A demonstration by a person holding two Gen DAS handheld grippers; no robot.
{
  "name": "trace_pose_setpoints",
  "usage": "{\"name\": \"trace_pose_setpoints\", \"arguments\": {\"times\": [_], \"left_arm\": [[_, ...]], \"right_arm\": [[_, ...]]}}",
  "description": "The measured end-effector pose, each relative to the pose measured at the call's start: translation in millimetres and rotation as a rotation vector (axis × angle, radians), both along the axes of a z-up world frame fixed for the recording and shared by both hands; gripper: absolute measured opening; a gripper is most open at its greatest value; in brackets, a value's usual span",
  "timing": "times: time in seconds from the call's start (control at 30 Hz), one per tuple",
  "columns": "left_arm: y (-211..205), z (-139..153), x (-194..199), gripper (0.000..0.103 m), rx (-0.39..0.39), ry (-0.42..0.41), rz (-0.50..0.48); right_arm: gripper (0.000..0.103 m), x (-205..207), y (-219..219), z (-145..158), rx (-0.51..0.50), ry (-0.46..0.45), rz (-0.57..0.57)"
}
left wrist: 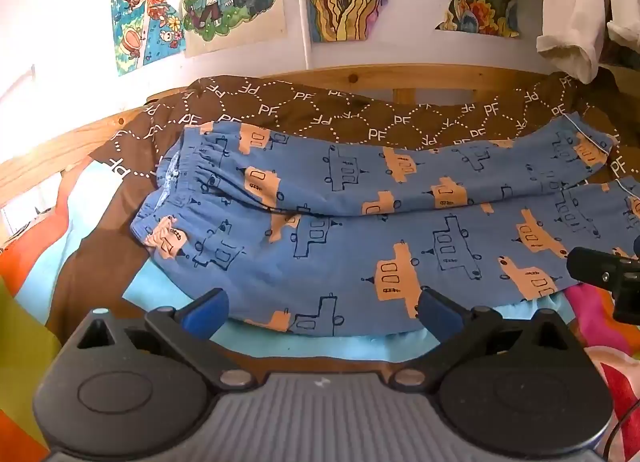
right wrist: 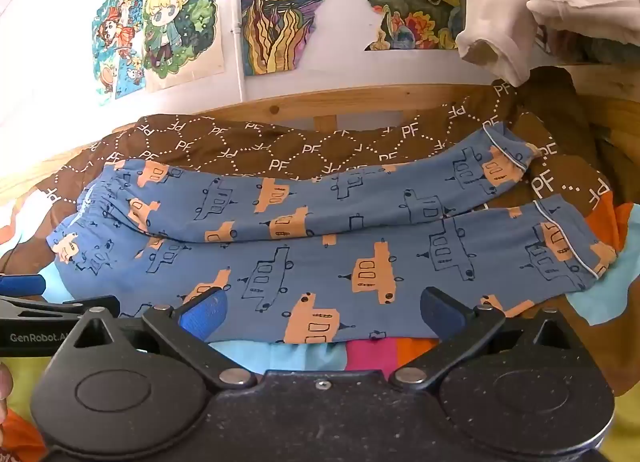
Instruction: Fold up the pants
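At 12 o'clock of both released claws, left claw and right claw, pants lie unfolded, long axis 9-to-3; waistband nearer left.

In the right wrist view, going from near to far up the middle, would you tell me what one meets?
Right gripper, open → blue pants, near leg then far leg → brown PF blanket → wooden bed rail → wall drawings.

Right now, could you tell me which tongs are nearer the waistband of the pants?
Left. The left tongs face the pants' waistband end; the right tongs sit further toward the cuffs.
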State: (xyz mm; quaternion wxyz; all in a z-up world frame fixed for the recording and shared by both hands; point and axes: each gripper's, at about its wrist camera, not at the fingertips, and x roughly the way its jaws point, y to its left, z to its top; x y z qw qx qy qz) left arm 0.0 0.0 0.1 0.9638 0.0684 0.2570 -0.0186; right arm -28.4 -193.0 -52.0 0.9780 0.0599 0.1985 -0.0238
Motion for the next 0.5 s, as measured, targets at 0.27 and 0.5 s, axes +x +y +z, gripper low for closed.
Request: {"name": "trace_pose_setpoints", "arguments": {"times": [0.27,0.5], "left_arm": [[0.7,-0.6,-0.9,0.103,-0.001,0.002,-0.003],[1.9,-0.5,1.2,0.103,0.001,0.007,0.000]], "right_arm": [[0.102,-0.1,0.3,-0.1,0.001,-0.001,-0.001],[0.102,0.5,1.6,0.2,0.001,0.005,-0.001]]}}
